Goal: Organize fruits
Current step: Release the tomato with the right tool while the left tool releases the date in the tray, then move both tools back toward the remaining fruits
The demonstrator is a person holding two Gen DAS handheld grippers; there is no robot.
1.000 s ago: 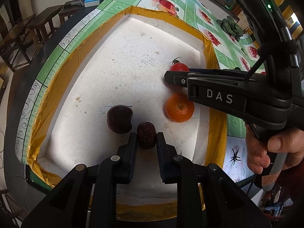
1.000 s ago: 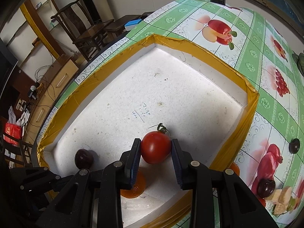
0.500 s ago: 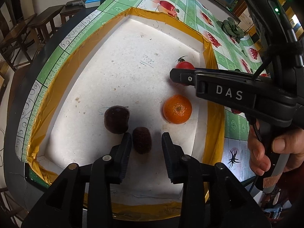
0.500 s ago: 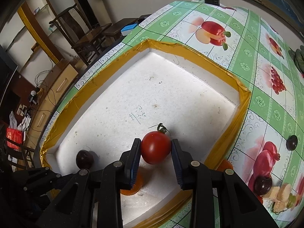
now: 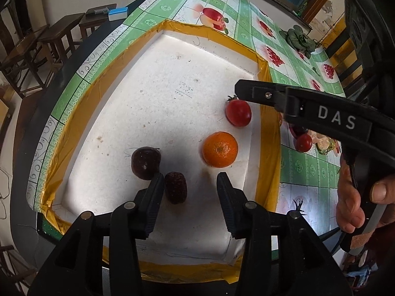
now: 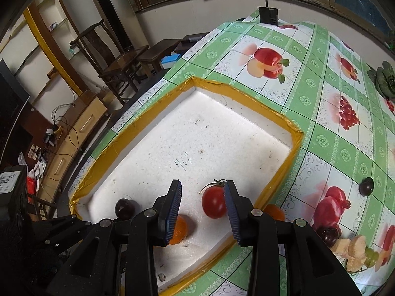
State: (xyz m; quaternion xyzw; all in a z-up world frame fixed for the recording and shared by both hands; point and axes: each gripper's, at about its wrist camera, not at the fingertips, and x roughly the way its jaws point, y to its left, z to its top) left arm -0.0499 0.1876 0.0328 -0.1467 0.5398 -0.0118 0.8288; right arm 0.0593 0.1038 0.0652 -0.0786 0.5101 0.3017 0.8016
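While both grippers' jaws have just been opening, we note the left gripper (image 5: 190, 187) holds nothing: the wrinkled dark oblong date (image 5: 175, 187) lies against its left finger, long axis along the fingers. The right gripper (image 6: 202, 206), likewise empty, has the glossy red tomato (image 6: 213, 202) at its right finger.

The left tool (image 5: 190, 180) has just been opening; its pads stand apart, a dark wrinkled date (image 5: 175, 187) lying free by the left one. In the white tray (image 5: 267, 133): plum (image 5: 145, 162) left, orange (image 5: 220, 149) right, tomato (image 5: 238, 113) farther, under the right tool (image 5: 240, 90).
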